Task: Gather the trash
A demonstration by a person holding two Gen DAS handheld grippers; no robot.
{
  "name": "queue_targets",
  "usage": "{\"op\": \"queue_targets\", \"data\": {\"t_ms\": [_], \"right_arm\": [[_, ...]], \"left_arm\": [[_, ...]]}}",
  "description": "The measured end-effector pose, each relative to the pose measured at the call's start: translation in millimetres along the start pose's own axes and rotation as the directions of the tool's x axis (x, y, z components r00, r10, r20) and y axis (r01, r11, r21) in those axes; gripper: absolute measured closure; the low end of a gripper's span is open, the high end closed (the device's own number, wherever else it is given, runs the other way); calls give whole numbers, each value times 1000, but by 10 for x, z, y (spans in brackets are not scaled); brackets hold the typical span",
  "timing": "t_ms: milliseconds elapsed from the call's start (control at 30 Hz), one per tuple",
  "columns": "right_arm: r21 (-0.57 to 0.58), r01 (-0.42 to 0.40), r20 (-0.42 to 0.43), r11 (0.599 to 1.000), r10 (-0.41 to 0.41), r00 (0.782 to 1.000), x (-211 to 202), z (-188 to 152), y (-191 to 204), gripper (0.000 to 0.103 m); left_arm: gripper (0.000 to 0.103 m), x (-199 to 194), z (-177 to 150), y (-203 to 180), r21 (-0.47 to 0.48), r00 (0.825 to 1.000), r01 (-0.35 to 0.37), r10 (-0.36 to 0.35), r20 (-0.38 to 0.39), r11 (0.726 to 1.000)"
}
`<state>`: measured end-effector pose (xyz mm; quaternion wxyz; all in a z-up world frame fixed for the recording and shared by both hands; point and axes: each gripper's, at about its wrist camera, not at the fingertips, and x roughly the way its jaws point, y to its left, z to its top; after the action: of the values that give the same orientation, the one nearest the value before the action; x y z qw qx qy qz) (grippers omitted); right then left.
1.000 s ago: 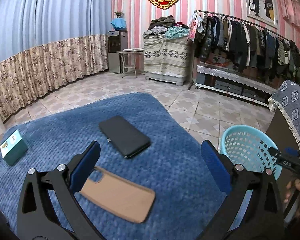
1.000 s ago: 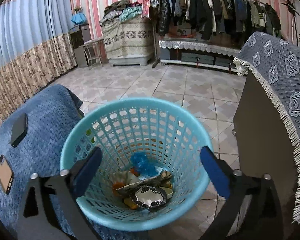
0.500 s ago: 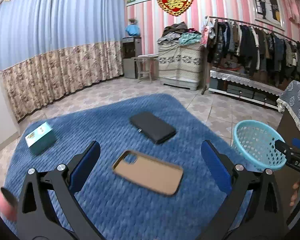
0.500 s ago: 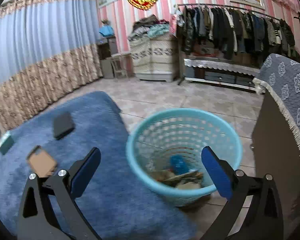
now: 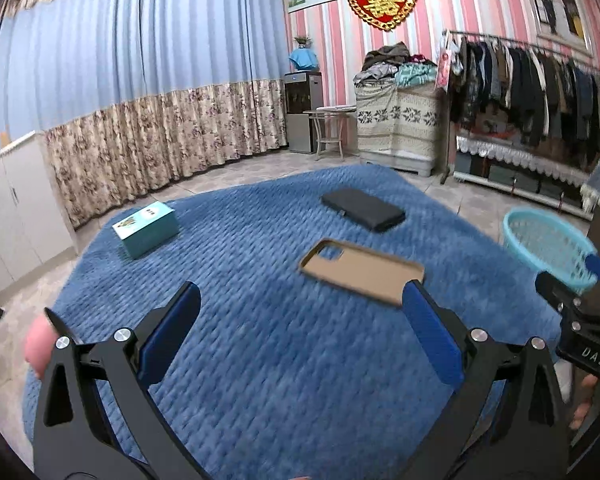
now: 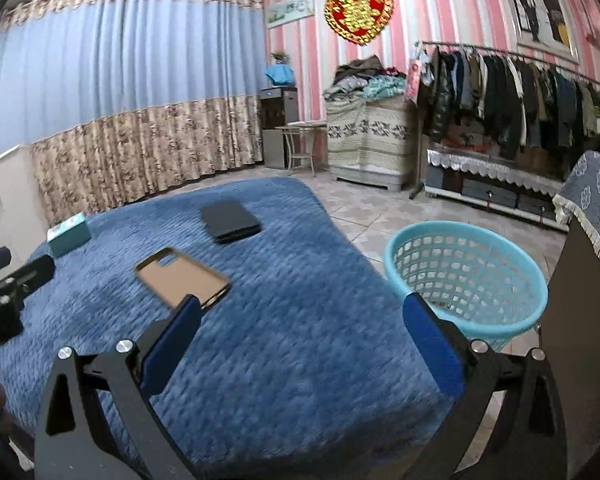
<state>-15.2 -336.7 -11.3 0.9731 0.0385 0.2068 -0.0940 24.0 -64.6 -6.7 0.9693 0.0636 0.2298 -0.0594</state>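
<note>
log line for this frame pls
left gripper: open, empty | right gripper: open, empty | light blue plastic mesh basket: on floor beside bed

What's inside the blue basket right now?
The blue basket shows mostly bare mesh wall; only a dark speck shows low inside. Its near rim and the right tool hide the bottom.

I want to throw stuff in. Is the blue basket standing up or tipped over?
Standing up. The basket sits on the floor beside the blue blanket, rim level and opening facing up.
</note>
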Motion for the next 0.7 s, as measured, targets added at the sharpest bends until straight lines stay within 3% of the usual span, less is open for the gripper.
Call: {"op": "queue_targets", "data": {"t_ms": [100,200,567,700], "right_arm": [[-11,-14,-8,1000,14,1000,-51,-126,97,5],[-27,-28,-10,999,28,1000,-119,-206,198,5],[-47,-56,19,997,56,998,-308,-298,199,5],[-47,-62,22,997,63,998,-321,-293,183,5]], "left_arm": [[5,-30,-211,1,26,999,-23,24,-21,999],[5,-71,-328,17,15,999,3,-3,-35,1000],[5,-268,-337,9,-1,999,3,-3,32,1000],[5,-298,-333,57,-51,999,44,-43,31,998]]}}
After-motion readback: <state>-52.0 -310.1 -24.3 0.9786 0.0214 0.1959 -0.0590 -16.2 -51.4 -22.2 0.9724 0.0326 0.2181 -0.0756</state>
